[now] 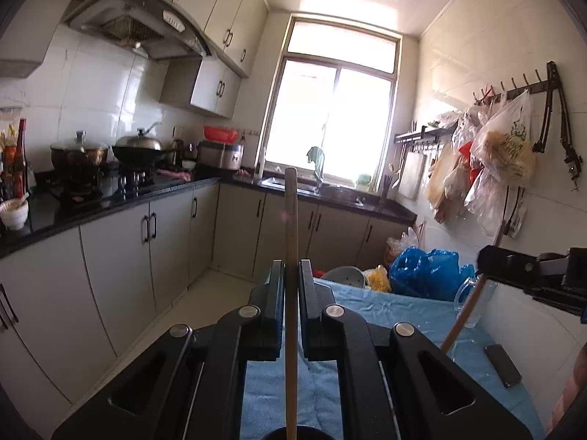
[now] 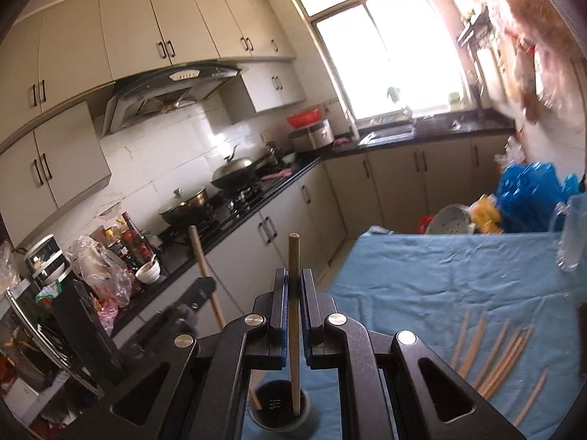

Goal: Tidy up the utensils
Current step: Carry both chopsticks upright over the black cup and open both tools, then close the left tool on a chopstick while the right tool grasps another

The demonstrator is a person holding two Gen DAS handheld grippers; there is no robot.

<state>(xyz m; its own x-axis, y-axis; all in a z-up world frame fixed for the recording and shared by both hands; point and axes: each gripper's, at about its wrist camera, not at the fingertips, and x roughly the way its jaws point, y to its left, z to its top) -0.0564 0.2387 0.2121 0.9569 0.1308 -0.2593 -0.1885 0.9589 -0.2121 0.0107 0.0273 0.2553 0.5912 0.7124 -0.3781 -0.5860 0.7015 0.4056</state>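
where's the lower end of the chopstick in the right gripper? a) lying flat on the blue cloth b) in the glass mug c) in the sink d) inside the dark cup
d: in the right wrist view the chopstick, clamped upright by the right gripper, runs down into the dark cup that stands on the blue cloth.

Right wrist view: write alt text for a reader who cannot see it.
The right gripper has its fingers shut on a light wooden chopstick whose lower end stands in a dark round holder cup. More wooden chopsticks lie loose on the blue tablecloth.
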